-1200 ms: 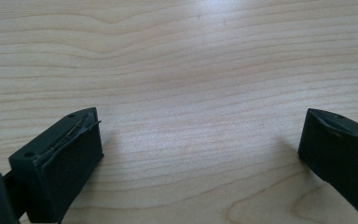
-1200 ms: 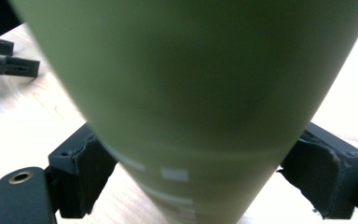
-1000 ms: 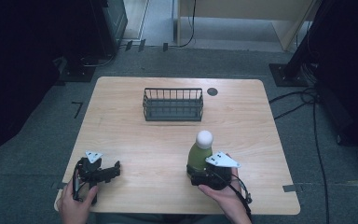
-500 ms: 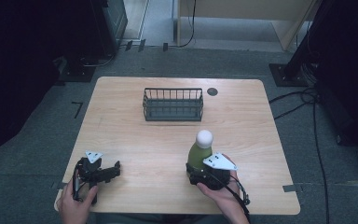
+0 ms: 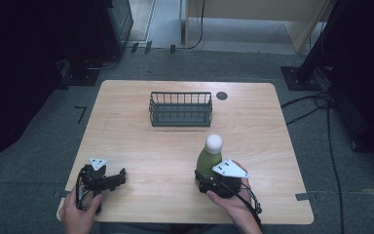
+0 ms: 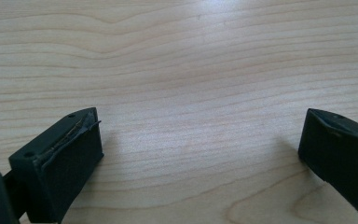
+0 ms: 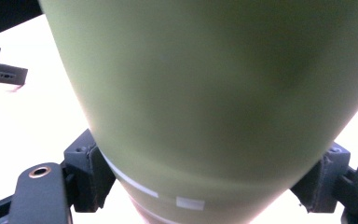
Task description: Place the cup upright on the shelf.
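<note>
The right gripper (image 5: pixel 208 176) clasps the upright green bottle (image 5: pixel 209 160) near the table's (image 5: pixel 141 141) front edge.

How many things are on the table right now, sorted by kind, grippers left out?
Green bottle with a white cap, upright, clamped by the right gripper: 1
Dark wire basket at the far side of the table: 1
Total: 2

We see the bottle (image 5: pixel 209 161) upright on the table (image 5: pixel 141 146) at near right, the basket (image 5: pixel 180 108) behind it toward the far edge, the left gripper (image 5: pixel 119 176) at near left.
</note>
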### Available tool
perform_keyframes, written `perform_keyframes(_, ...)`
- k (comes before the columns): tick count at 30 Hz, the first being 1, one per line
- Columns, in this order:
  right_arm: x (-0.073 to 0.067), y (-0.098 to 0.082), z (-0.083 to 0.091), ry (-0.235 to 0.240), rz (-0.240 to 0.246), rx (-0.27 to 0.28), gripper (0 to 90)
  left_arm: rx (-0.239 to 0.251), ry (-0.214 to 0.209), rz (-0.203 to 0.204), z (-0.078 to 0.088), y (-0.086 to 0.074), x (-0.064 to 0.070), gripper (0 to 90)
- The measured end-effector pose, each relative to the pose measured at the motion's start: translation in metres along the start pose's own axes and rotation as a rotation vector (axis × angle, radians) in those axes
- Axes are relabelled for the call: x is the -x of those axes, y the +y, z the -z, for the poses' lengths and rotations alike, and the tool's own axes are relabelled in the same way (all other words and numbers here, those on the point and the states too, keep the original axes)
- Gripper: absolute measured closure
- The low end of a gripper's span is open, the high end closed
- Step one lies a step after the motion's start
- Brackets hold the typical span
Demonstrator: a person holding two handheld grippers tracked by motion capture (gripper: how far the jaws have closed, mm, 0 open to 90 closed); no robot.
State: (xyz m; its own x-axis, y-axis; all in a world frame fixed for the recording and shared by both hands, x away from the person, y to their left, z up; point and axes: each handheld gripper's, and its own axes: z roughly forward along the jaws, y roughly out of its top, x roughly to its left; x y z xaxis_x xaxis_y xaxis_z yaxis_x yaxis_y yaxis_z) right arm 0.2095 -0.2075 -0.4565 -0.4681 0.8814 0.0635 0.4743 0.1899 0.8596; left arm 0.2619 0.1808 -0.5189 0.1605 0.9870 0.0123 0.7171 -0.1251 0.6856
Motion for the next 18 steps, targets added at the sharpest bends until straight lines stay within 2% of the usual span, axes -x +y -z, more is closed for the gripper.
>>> perform_keyframes(18, 0.005, 0.028, 0.002, 0.009, 0.014, 0.031, 20.6, 0.002, 0.000, 0.003, 0.000, 0.000, 0.000, 0.0)
